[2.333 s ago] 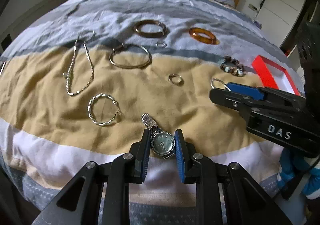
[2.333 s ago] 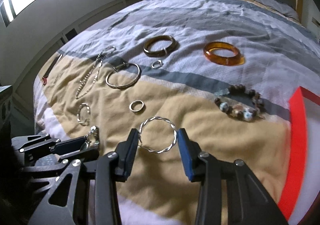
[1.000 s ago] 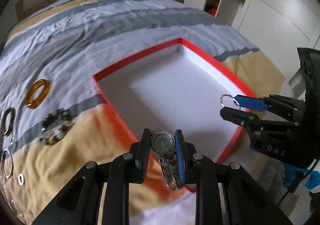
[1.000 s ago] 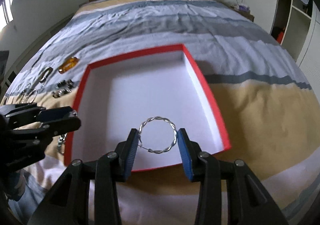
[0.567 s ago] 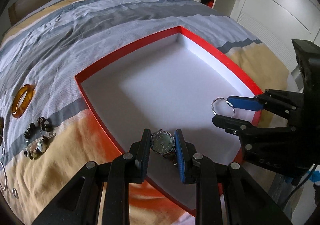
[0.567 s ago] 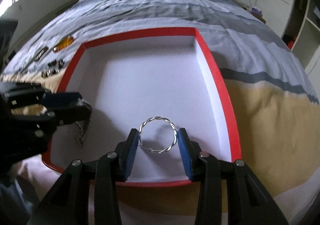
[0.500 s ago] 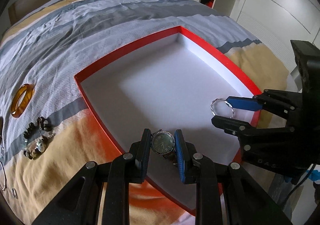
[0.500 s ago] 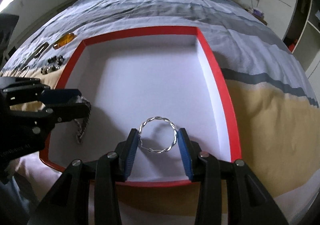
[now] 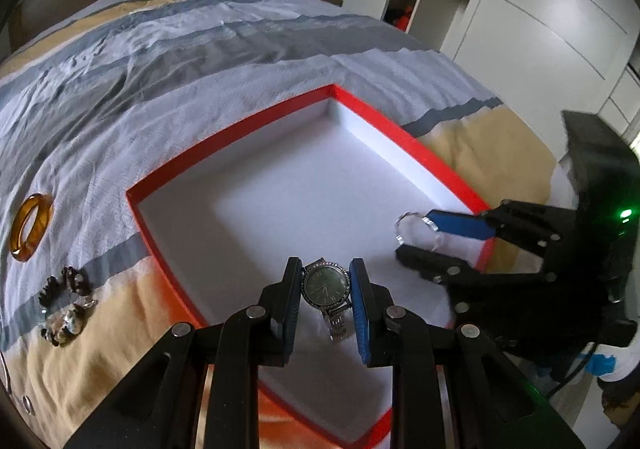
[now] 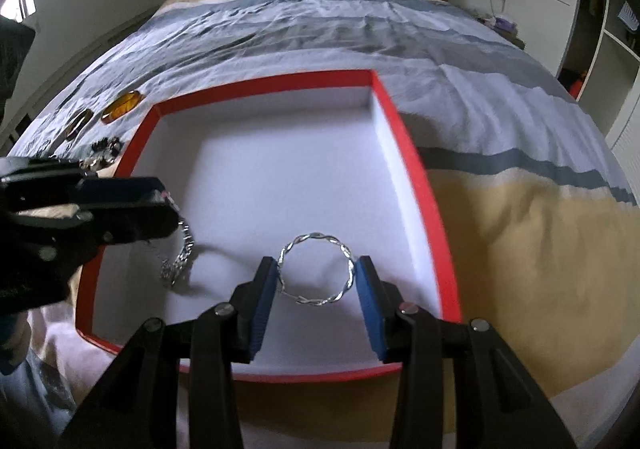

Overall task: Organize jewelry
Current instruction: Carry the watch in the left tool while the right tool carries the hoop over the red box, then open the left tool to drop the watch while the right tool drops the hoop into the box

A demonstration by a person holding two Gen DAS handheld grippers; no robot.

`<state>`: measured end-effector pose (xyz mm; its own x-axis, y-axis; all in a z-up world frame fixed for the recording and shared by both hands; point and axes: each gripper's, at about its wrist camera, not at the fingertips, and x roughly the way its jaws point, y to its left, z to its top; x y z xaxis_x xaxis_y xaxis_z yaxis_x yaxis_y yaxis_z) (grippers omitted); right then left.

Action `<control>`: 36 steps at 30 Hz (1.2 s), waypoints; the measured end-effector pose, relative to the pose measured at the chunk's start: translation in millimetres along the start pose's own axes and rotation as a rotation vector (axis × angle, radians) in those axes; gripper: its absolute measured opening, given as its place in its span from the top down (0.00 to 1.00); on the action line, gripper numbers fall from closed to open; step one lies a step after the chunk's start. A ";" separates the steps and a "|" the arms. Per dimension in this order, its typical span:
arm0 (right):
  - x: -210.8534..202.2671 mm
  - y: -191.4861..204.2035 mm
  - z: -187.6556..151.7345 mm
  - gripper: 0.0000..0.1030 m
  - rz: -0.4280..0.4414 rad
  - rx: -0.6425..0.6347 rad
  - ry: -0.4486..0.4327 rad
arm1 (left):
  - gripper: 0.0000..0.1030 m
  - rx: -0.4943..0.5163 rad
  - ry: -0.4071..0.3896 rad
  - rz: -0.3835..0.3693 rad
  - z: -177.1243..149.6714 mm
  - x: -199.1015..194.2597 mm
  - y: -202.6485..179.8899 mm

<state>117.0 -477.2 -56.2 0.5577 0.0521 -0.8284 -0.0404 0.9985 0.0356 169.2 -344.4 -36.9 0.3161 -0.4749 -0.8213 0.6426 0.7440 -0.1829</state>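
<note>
left tongs [image 9: 325, 286] clamp watch [image 9: 325, 285]; right tongs [image 10: 316, 276] clamp hoop [image 10: 316, 275] (over box [image 10: 404, 137])

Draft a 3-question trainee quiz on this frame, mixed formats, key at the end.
1. True or false: the left claw is shut on the watch.
2. Multiple choice: the right claw holds A) an amber bangle B) a twisted silver hoop C) a beaded bracelet.
3. Fill in: both claws hang over the inside of the red-rimmed ____.

Key: 1 true; 2 B; 3 box. The amber bangle and beaded bracelet lie on the bedspread, outside the box.
</note>
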 end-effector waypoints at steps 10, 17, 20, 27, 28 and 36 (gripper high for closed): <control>12.3 -1.6 3.0 0.60 -0.052 -0.057 0.038 | 0.76 -0.012 0.037 0.122 -8.5 29.0 -1.9; 9.4 8.7 0.8 0.54 -0.069 -0.065 0.057 | 0.76 0.024 0.024 0.138 -15.3 30.1 9.8; 7.4 14.8 -3.0 0.53 -0.065 -0.048 0.066 | 0.76 0.032 0.018 0.129 -16.6 28.4 19.4; 1.8 32.8 -11.9 0.53 -0.045 -0.003 0.101 | 0.76 0.055 0.015 0.135 -10.8 28.6 37.1; 1.2 35.1 -12.5 0.53 -0.048 0.003 0.103 | 0.76 0.058 0.016 0.135 -9.4 28.9 38.5; -1.9 32.8 -10.7 0.53 -0.070 0.052 0.096 | 0.62 0.054 -0.007 0.072 -6.3 15.8 32.3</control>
<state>105.8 -444.7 -59.4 0.4753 -0.0167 -0.8797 0.0403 0.9992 0.0028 190.5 -324.8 -59.2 0.3679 -0.4241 -0.8275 0.6545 0.7502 -0.0936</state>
